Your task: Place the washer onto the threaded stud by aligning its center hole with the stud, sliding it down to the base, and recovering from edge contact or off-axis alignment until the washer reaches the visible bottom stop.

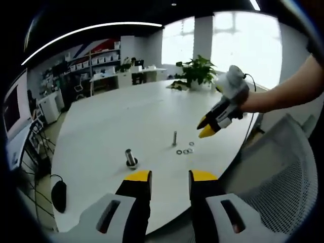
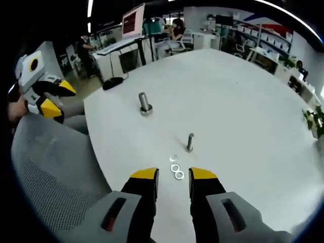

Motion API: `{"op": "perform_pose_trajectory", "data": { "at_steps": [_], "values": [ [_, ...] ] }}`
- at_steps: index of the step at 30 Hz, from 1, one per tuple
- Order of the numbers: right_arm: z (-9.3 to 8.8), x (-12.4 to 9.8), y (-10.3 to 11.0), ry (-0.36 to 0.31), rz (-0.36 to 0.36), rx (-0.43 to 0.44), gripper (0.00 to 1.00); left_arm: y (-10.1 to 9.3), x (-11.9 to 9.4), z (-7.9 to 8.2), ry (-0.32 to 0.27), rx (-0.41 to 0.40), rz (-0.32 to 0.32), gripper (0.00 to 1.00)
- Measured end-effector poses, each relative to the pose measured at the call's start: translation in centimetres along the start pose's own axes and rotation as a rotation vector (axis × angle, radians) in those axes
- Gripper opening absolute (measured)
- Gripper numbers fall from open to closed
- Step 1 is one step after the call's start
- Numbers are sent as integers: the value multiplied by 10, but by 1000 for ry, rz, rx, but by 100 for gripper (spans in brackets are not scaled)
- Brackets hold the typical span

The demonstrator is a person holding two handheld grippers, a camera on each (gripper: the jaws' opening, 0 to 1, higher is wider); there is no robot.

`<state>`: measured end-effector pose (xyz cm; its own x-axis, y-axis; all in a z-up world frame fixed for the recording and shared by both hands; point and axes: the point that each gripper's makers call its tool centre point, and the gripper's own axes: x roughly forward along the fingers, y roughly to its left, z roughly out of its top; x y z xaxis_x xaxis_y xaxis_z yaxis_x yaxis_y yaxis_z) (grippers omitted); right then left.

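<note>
Washers (image 2: 176, 171) flat on table beside upright stud (image 2: 190, 142).

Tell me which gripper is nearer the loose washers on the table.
Right. The right gripper hangs open just short of the washers, which lie close to its jaws. The left gripper is off past the table edge, over the mesh chair, open too.

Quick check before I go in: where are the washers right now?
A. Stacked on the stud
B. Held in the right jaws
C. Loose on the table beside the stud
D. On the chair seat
C. In the right gripper view the washers lie flat on the table near the stud, just ahead of the empty, open right gripper.
</note>
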<state>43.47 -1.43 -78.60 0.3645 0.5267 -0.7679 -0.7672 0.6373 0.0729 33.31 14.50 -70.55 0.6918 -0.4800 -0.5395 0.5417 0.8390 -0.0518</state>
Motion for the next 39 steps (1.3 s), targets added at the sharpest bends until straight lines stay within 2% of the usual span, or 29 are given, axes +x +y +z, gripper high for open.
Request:
{"op": "perform_pose_trajectory", "data": {
  "at_steps": [4,10,16,18,30,31,33,35,39],
  "values": [
    [3,18,-1,26,15,16,26,0,0,0,-1,2,-4,27],
    [-1,47,5,113,51,-78,26,3,0,-1,7,2,13,26],
    [-20,67,-3,205,61,-109,25,0,3,-8,47,21,3,25],
    [-23,70,-2,215,68,-100,25,0,1,-4,23,26,1,24],
    [-27,81,-1,277,86,-162,25,1,2,-6,29,12,3,26],
    [-31,81,2,296,96,-174,25,1,2,-6,29,13,3,26],
    [-30,81,1,288,81,-245,25,1,2,-6,34,23,6,26],
    [-30,83,1,285,78,-280,26,2,3,-7,36,19,7,26],
    [-28,82,1,297,81,-260,26,1,3,-10,50,17,4,26]
  ]
}}
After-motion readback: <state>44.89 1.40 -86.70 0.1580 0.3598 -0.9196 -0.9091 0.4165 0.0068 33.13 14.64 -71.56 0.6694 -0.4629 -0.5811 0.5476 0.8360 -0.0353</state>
